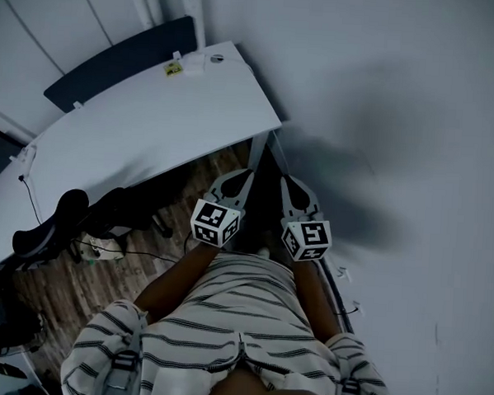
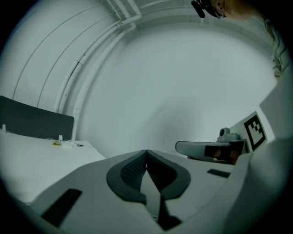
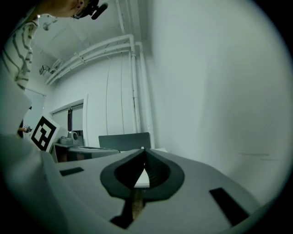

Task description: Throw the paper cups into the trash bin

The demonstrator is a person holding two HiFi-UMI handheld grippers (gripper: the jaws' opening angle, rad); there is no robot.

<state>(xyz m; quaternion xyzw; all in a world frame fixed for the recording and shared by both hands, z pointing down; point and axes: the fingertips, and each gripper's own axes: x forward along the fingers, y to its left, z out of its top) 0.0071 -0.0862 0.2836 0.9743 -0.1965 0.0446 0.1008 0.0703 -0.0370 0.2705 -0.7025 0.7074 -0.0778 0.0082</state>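
Observation:
No paper cup or trash bin shows in any view. In the head view my left gripper (image 1: 241, 176) and right gripper (image 1: 291, 183) are held side by side in front of a striped shirt, pointing toward the white wall. The jaws of both meet at their tips with nothing between them. The left gripper view looks over its closed jaws (image 2: 146, 151) at the wall, with the right gripper (image 2: 215, 150) off to its right. The right gripper view shows its own jaws (image 3: 143, 150) closed too.
A white desk (image 1: 143, 137) with a dark back panel (image 1: 114, 62) stands to the left, its corner close to the gripper tips. A black office chair (image 1: 60, 224) and cables lie on the wood floor under it. A white wall (image 1: 400, 118) fills the right.

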